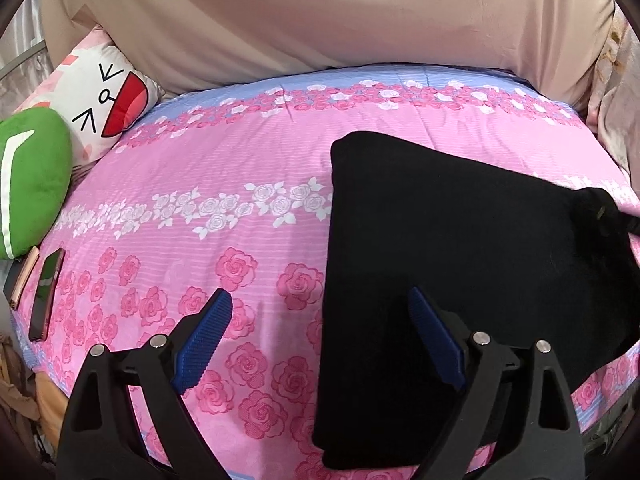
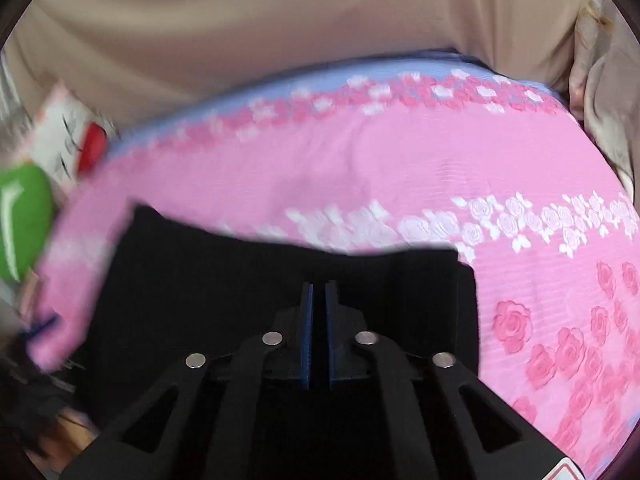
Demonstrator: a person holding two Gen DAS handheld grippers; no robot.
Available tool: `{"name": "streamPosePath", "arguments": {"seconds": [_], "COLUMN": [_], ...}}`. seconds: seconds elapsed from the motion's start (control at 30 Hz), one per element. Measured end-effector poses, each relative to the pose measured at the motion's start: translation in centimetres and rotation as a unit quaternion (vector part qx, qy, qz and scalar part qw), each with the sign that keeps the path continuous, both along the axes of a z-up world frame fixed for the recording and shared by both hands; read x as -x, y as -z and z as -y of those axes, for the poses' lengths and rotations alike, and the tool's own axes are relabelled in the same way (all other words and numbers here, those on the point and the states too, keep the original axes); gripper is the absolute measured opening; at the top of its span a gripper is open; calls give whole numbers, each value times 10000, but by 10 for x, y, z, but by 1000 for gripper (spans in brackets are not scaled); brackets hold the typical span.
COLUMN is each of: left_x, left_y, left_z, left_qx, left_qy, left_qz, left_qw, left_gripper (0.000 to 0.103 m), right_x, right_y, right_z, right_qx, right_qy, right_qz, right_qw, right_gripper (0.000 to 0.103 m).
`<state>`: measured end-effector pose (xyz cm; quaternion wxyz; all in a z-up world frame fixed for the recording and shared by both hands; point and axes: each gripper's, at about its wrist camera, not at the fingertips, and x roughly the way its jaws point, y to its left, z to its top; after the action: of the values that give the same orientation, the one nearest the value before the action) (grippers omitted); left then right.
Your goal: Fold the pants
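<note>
The black pants (image 1: 452, 264) lie folded into a thick block on the pink rose-print bedspread (image 1: 224, 168), right of centre in the left wrist view. My left gripper (image 1: 320, 300) is open, its blue pads spread wide over the pants' left edge, holding nothing. In the right wrist view the pants (image 2: 224, 280) fill the lower middle, blurred by motion. My right gripper (image 2: 319, 286) is shut, blue pads nearly touching, with black cloth of the pants around them; it appears to pinch the fabric.
A green cushion (image 1: 32, 192) and a white cartoon-face pillow (image 1: 104, 96) sit at the bed's left. Two phones (image 1: 44, 296) lie on the left edge of the bed. A beige cloth (image 1: 320, 20) hangs behind the bed.
</note>
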<state>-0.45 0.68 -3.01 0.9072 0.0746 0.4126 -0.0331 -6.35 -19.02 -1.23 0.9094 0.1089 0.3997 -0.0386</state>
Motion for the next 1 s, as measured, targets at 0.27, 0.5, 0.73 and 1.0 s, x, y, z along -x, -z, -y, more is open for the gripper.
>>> {"name": "streamPosePath", "arguments": {"seconds": [0.27,0.5,0.73,1.0], "left_x": [2,2,2,-4], "left_y": [-8,-5,-2,5], "left_z": [-31,-62,-74,-78], "left_qx": [196,300,269,235], "left_qy": [-226,-437,-535,-629], "left_qz": [48,-48,-108,-214], "left_qw": [9995,9986,9981,9975], "left_gripper": [90,91,91,91], "right_x": [-54,-90,-129,-87], "right_y": [33,-2,30,20], "right_z": [-56,-157,-202,-171], "right_qx": [424,149,445,-119], "right_qy": [-704,-2107,-2207,-1865], "right_qz": [-522,-92,-441,-172], "right_qw": [9953,9774,9733,9822], "right_gripper": [13,15,18,15]}}
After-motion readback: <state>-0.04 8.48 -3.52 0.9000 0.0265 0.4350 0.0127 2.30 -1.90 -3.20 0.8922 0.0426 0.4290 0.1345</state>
